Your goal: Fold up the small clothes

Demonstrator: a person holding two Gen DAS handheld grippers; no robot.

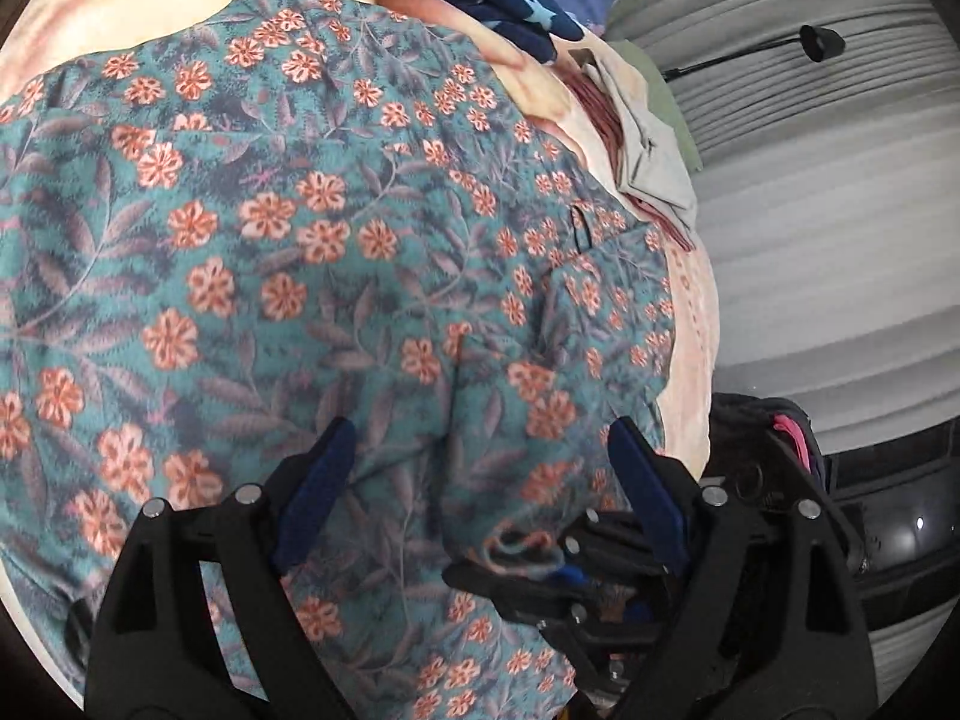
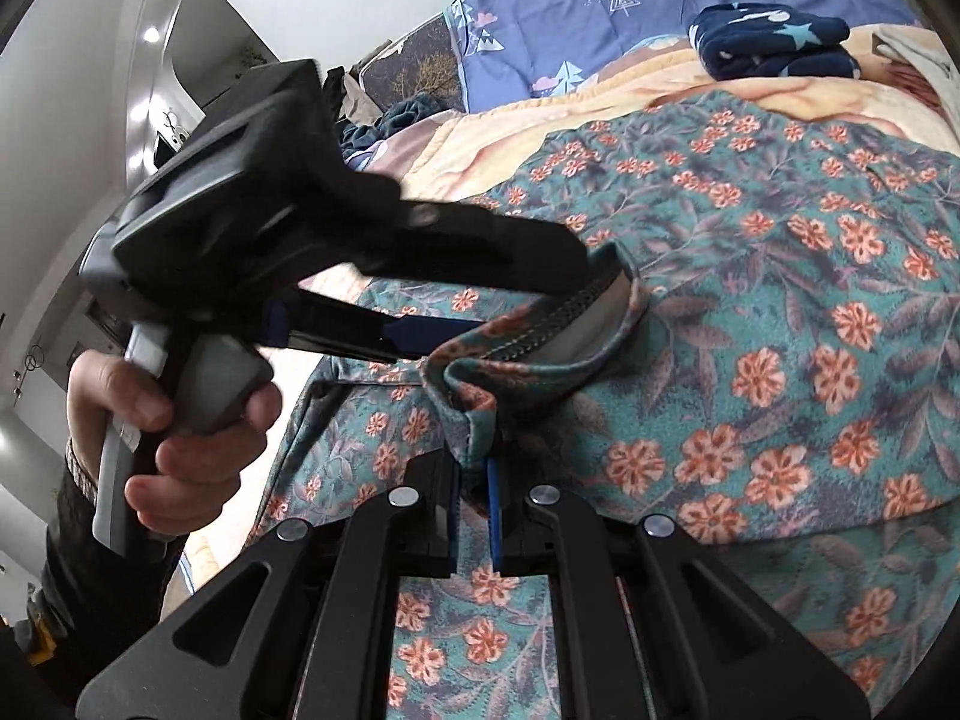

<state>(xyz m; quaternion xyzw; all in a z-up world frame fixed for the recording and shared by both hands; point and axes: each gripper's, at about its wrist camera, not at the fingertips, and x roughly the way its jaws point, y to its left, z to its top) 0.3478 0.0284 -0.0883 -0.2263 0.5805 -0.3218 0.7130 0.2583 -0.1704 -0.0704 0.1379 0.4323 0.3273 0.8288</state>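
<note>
A teal garment (image 1: 288,252) with orange flowers lies spread on a cream blanket (image 1: 120,6). It also shows in the right wrist view (image 2: 780,312). My left gripper (image 1: 474,450) is open just above the cloth, jaws wide apart. In the right wrist view the left gripper (image 2: 540,312) reaches in from the left, its fingers in a raised fold at the garment's hem band. My right gripper (image 2: 474,480) is shut on a pinched edge of the garment. It shows in the left wrist view (image 1: 558,564) as well, holding cloth.
A folded navy garment with stars (image 2: 774,48) lies on the blanket at the back. A blue tree-print quilt (image 2: 630,12) lies behind it. A grey cloth (image 1: 654,144) lies at the bed's edge. A dark bag (image 1: 774,480) stands beside the bed.
</note>
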